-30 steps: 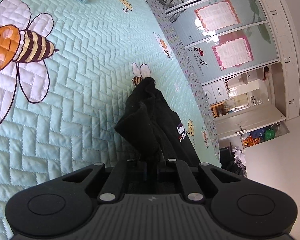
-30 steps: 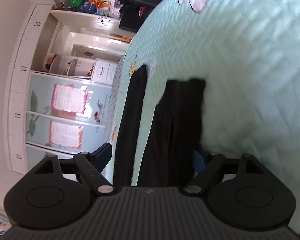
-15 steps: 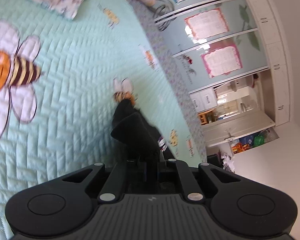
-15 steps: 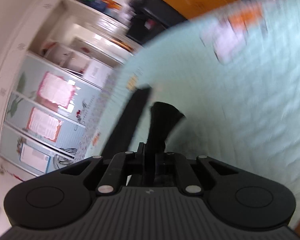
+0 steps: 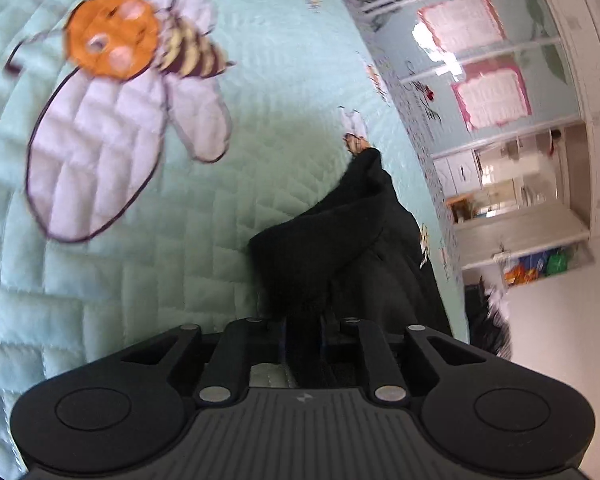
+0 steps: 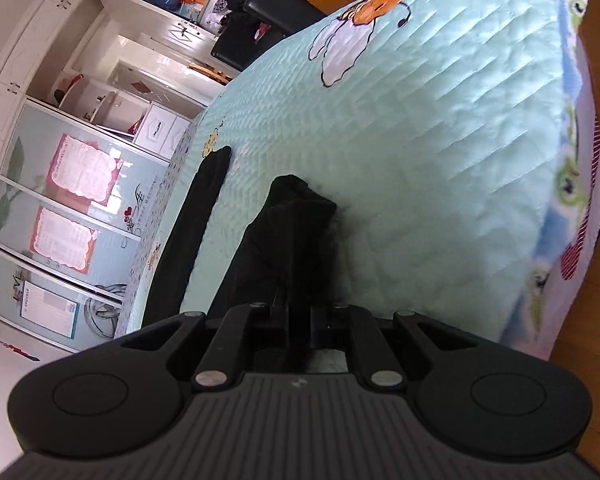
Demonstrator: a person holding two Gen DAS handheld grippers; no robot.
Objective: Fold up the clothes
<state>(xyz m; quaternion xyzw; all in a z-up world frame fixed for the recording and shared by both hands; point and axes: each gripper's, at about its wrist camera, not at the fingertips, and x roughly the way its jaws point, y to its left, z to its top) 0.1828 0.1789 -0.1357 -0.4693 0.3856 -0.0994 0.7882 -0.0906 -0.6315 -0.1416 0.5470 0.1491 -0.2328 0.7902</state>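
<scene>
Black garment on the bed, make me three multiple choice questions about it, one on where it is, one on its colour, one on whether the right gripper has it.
1. The black garment lies on:
A. a wooden floor
B. the mint quilt
C. a shelf

2. The garment is:
A. black
B. red
C. white

3. The right gripper is:
A. wide open, empty
B. shut on the garment
C. out of view

Answers: 1 B, quilted bedcover surrounds it; 2 A, dark in both views; 3 B, cloth runs between its closed fingers.

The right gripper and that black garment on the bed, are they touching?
Touching. In the right wrist view, the right gripper has its jaws closed on a bunched fold of the black garment.
</scene>
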